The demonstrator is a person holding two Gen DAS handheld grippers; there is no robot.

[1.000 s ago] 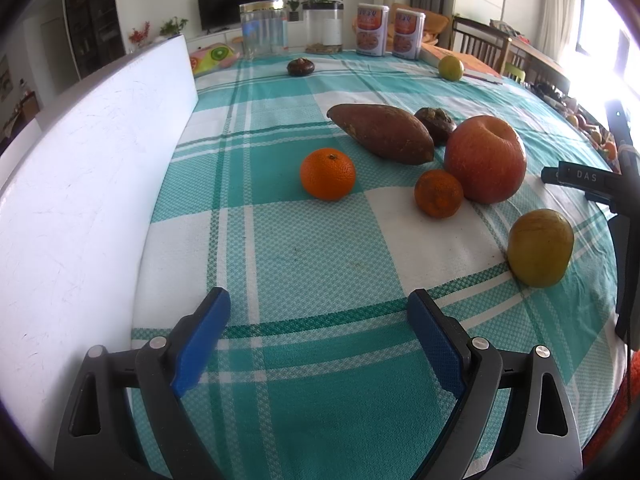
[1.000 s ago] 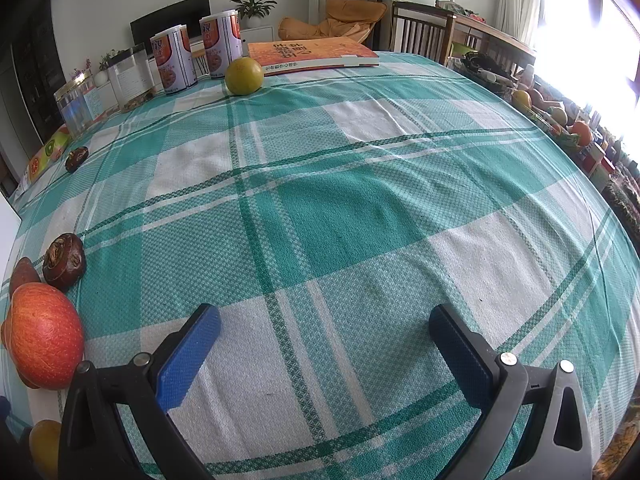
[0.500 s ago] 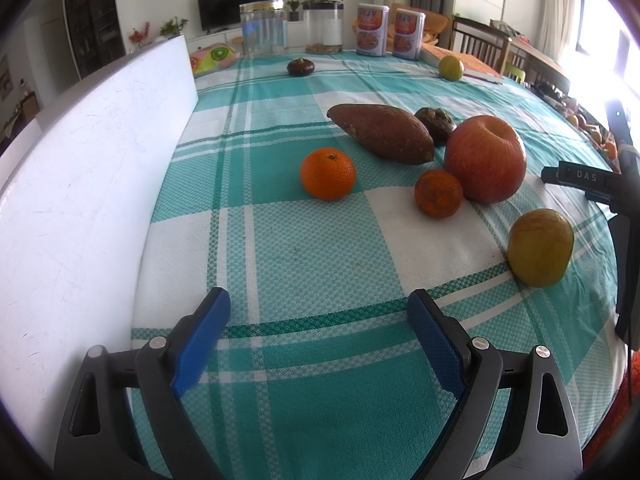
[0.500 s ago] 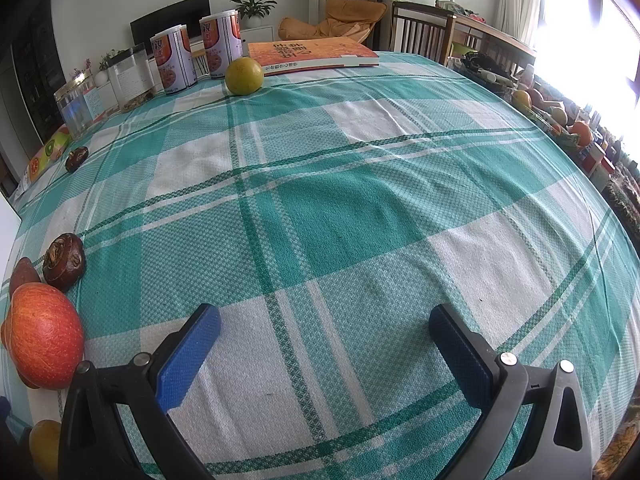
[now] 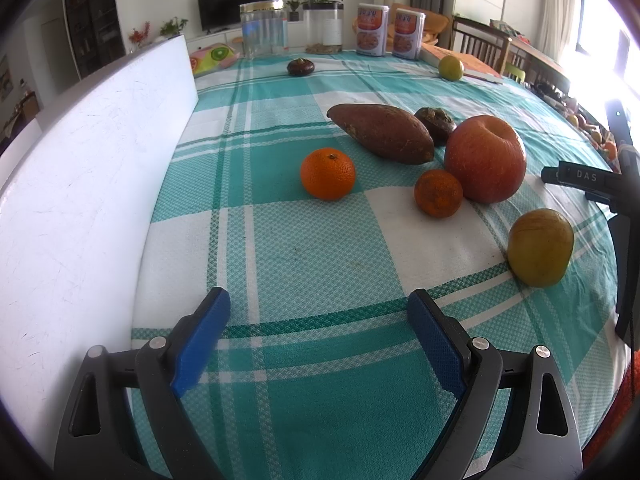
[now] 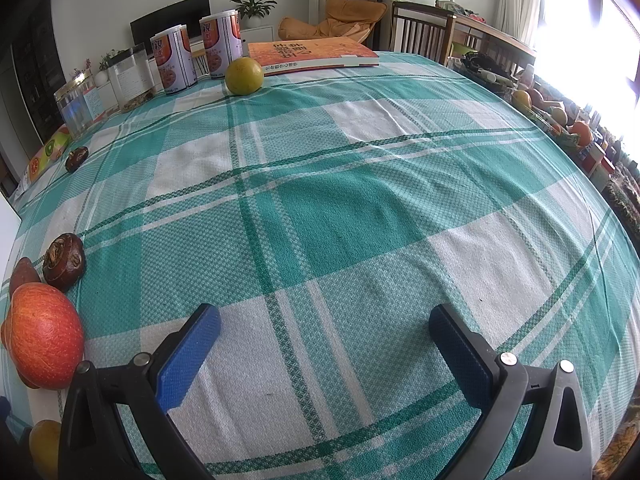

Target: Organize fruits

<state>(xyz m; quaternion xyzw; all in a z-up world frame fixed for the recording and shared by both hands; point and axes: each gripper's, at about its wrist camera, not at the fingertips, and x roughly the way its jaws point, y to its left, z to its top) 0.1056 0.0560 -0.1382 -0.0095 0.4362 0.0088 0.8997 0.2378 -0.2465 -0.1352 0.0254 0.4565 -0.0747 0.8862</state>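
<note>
In the left wrist view, my left gripper (image 5: 320,312) is open and empty above the checked cloth. Ahead lie an orange (image 5: 328,173), a smaller orange (image 5: 438,193), a big red apple (image 5: 485,159), a sweet potato (image 5: 382,132), a dark brown fruit (image 5: 435,118) and a yellow-green fruit (image 5: 541,253). Part of the right gripper's body (image 5: 588,178) shows at the right edge. In the right wrist view, my right gripper (image 6: 324,328) is open and empty; the apple (image 6: 44,336) and brown fruit (image 6: 64,261) lie to its left.
A white board (image 5: 80,184) stands along the left. At the far end stand two cans (image 5: 386,31), clear jars (image 5: 264,28), a book (image 6: 312,52), a yellow-green fruit (image 6: 244,76) and another dark fruit (image 5: 301,67). A chair (image 6: 420,36) stands behind.
</note>
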